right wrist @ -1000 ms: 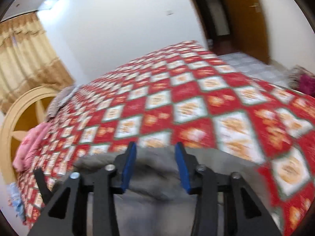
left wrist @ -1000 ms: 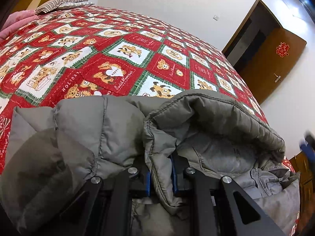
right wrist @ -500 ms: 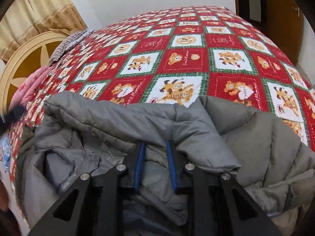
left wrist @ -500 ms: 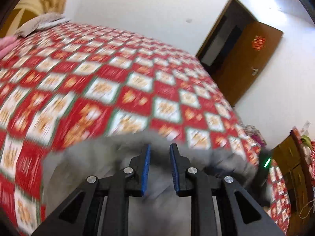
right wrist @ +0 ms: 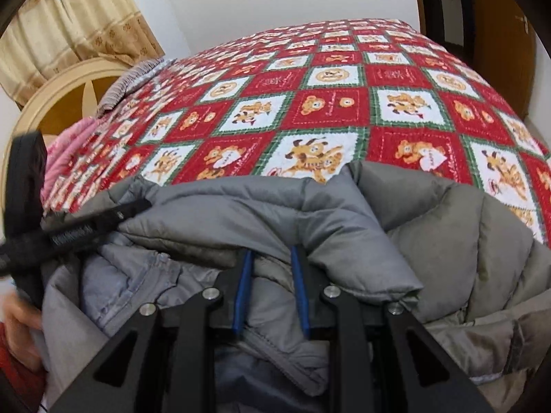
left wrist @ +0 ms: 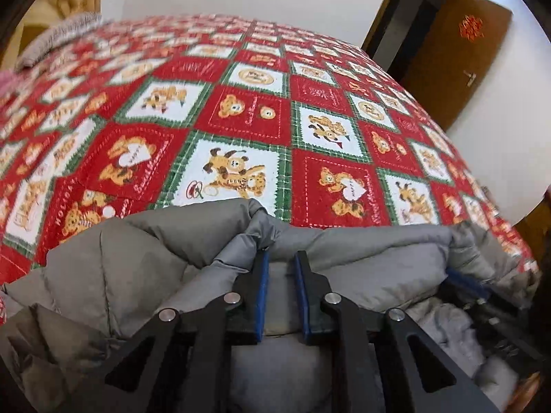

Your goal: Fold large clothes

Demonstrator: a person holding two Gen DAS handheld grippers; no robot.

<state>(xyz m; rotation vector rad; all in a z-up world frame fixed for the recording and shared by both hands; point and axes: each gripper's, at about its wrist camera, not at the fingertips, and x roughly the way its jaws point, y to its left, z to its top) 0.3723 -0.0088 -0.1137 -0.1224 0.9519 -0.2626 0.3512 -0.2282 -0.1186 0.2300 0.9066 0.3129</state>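
Grey padded jacket point(right wrist: 241, 213) now lies bunched at the near edge of the quilt point(left wrist: 241, 110) (carried there a moment ago), left gripper point(left wrist: 279, 265) closing on a fold, right gripper point(right wrist: 268, 261) clamped on another, ready for folding.

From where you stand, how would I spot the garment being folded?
Start at the big bed with its red, green and white teddy-bear quilt. At its near edge lies a puffy grey quilted jacket, pinched by both grippers. It is the only plain grey thing there; the pink cloth and striped pillow sit off towards the headboard.
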